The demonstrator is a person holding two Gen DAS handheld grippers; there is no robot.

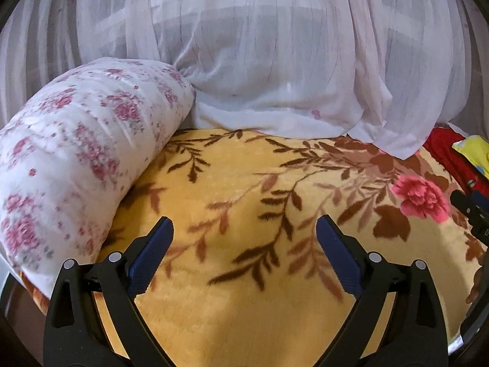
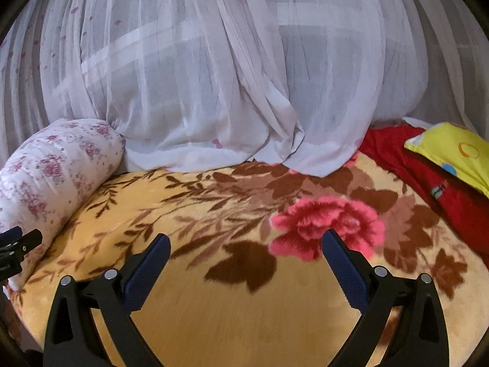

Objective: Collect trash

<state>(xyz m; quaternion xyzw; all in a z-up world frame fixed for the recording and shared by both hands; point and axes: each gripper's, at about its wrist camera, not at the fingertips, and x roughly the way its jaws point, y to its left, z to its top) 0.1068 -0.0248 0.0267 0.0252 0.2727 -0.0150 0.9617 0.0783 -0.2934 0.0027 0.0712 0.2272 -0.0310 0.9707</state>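
Note:
No trash shows in either view. My left gripper (image 1: 244, 229) is open and empty above a yellow blanket (image 1: 238, 177) with brown leaves and a pink flower (image 1: 420, 197). My right gripper (image 2: 246, 244) is open and empty above the same blanket (image 2: 214, 299), with the pink flower (image 2: 327, 226) just beyond its fingertips. The right gripper's tip shows at the right edge of the left wrist view (image 1: 472, 211). The left gripper's tip shows at the left edge of the right wrist view (image 2: 18, 244).
A white pillow with pink flowers (image 1: 73, 153) lies at the left, also in the right wrist view (image 2: 52, 171). A sheer white curtain (image 1: 275, 61) hangs behind the bed and rests on the blanket. A red cloth (image 2: 428, 171) and a yellow pillow (image 2: 455, 153) lie at the right.

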